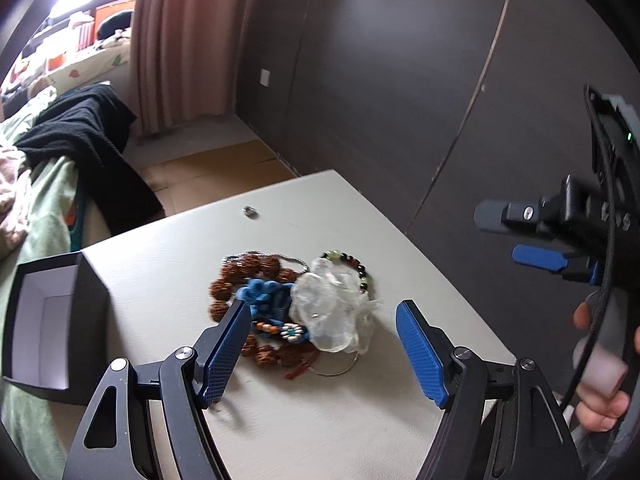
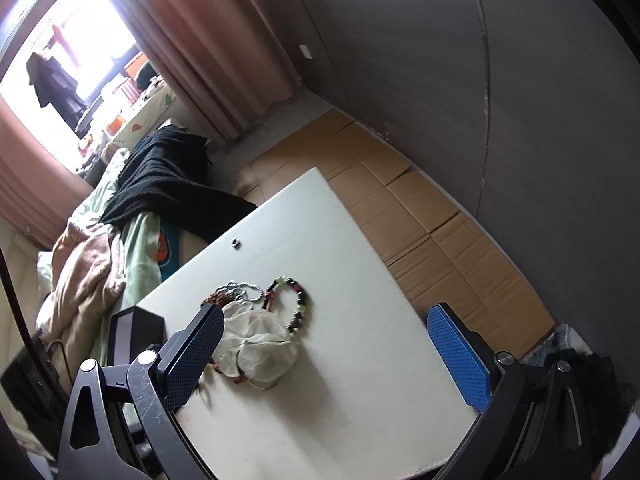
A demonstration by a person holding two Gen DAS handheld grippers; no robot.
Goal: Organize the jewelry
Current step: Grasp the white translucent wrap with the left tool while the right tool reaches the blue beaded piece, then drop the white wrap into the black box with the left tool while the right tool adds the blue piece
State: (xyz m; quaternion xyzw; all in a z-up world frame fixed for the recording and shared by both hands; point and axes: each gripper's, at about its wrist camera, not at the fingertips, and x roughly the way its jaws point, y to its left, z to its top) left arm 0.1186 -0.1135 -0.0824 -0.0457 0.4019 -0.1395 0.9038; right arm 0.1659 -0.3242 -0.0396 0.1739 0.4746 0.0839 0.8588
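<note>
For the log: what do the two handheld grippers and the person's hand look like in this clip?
Both the left gripper and the right gripper have black metal linkage arms with silver pivot bolts and flat fingers faced with blue textured pads. Seen from the left wrist view, the right unit has a black body, a black cable and a small green light. The bare hand shows no sleeve.

A home bedroom. A bed (image 2: 120,240) heaped with blankets and a black garment (image 2: 168,184) stands beside pink curtains (image 2: 208,52) at a bright window (image 2: 92,52); flattened cardboard (image 2: 420,216) covers the floor by a dark wardrobe (image 1: 440,80).
</note>
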